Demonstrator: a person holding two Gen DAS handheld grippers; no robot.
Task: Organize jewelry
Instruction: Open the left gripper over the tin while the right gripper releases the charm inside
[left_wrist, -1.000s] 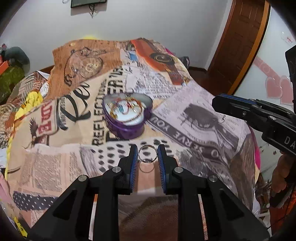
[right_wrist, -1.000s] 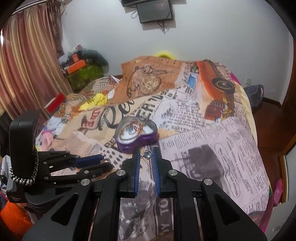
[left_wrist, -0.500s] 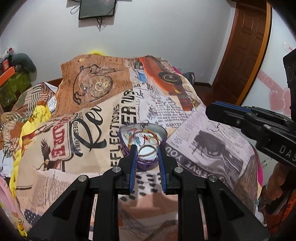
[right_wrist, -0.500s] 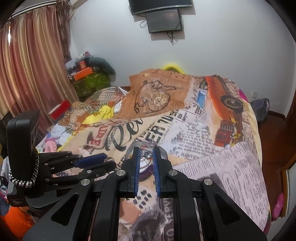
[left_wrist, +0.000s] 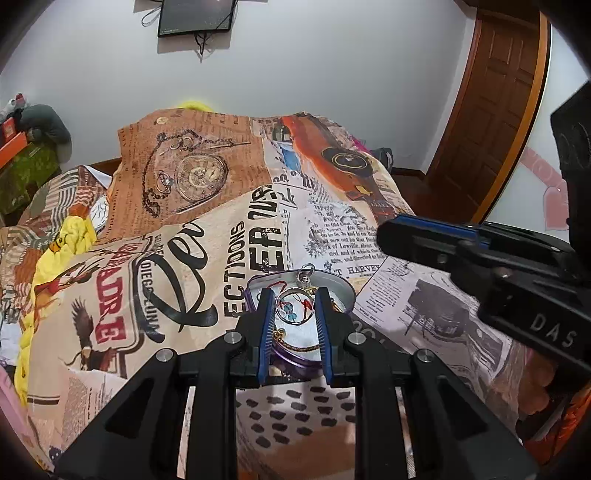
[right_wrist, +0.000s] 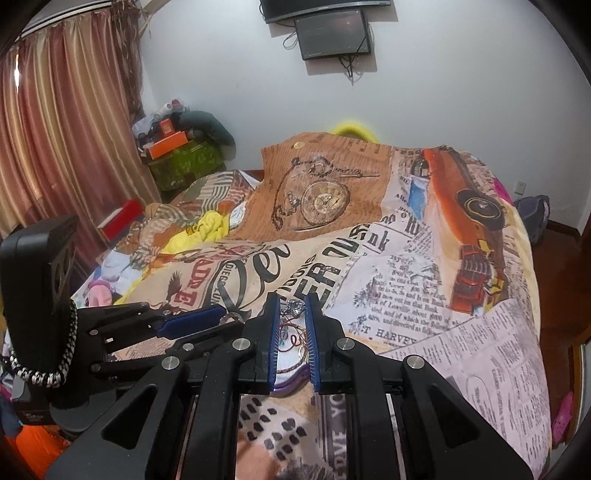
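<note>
Left gripper (left_wrist: 294, 308): blue pads clamped on a thin silver ring (left_wrist: 294, 309), held upright between the tips.
Right gripper (right_wrist: 291, 308): fingers close together, pinching a small silver charm (right_wrist: 294, 305) at the tips.
Jewelry tin (left_wrist: 341, 291): purple heart-shaped tin, lid off, directly below and just ahead of both sets of tips; chains and beaded pieces already inside.
Surface: soft printed bedspread (left_wrist: 221, 240); the tin probably sits unsteadily on it.
Step in hand: likely dropping both pieces into the tin.
Doing it well: lower the tips inside the rim before releasing; open slowly; release one piece at a time; avoid nudging the tin or snagging chains.
</note>
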